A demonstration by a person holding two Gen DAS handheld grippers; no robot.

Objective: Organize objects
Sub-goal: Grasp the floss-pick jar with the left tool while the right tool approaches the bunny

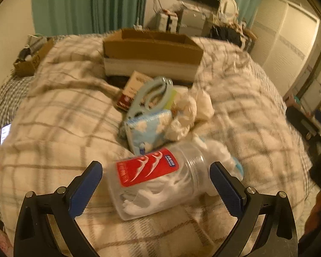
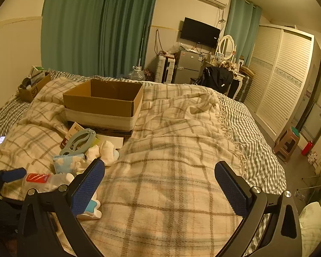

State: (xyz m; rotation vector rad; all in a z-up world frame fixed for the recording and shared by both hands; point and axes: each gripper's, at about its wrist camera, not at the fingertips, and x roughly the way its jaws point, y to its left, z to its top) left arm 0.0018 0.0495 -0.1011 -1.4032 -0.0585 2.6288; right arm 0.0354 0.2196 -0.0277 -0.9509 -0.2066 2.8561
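A clear plastic jar of floss picks (image 1: 154, 184) with a red label lies on its side on the plaid blanket. My left gripper (image 1: 156, 182) is open, one finger on each side of the jar, not touching it. The jar also shows in the right wrist view (image 2: 45, 181), with the left gripper's blue finger (image 2: 12, 174) beside it. Behind it lies a pile: a blue cloud-print pack (image 1: 147, 128), a light blue plastic clip (image 1: 152, 95), crumpled white cloth (image 1: 190, 111) and a small carton (image 1: 134, 85). An open cardboard box (image 2: 102, 105) stands beyond. My right gripper (image 2: 159, 184) is open and empty over bare blanket.
A white and blue item (image 2: 92, 208) lies by my right gripper's left finger. A second cardboard box (image 2: 32, 87) with items sits at the bed's far left. A phone (image 2: 1, 140) lies at the left. The bed edge, a stool (image 2: 287, 142) and a wardrobe are to the right.
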